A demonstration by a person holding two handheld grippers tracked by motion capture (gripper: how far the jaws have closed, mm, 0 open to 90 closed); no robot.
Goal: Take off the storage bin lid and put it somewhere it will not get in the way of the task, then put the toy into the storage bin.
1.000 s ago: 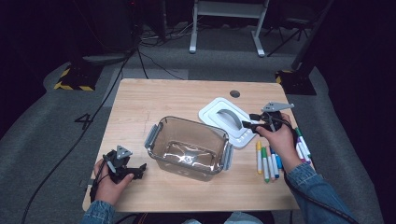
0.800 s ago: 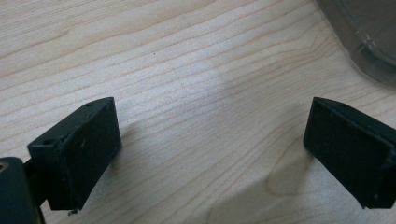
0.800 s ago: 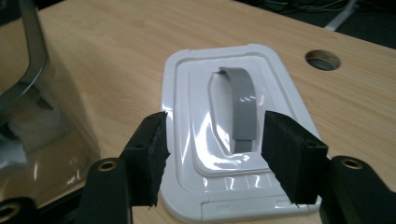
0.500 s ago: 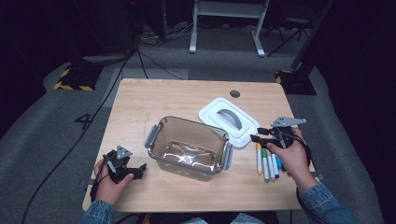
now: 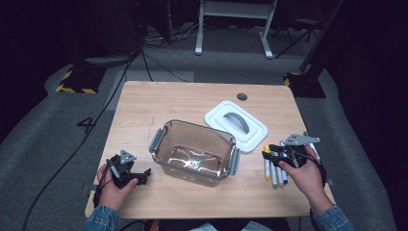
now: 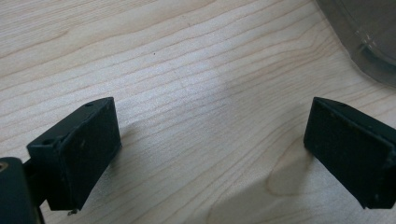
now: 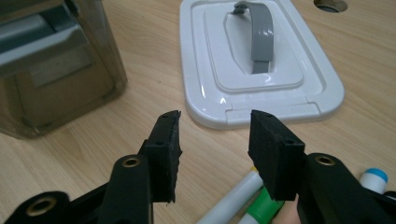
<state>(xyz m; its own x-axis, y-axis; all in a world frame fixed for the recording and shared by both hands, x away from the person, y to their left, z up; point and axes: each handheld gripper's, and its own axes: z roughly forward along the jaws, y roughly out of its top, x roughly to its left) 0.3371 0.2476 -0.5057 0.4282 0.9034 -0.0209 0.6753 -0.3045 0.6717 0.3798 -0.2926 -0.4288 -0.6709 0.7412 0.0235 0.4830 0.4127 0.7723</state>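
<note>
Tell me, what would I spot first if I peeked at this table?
Probably the clear plastic box standing open in the middle of the wooden table, with its white lid lying flat just behind it to the right. Next, the row of coloured markers near the right edge, where the right gripper hovers with its jaws apart.

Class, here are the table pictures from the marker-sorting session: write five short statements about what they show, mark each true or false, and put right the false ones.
1. The white lid sits on the clear container. False: it lies on the table beside the open container.
2. The right gripper is above the markers. True.
3. The right gripper's jaws have clamped a marker. False: they have just been closing, but nothing is between them.
4. The left gripper has its jaws open over bare wood. True.
5. The container is full of markers. False: it is empty.
</note>
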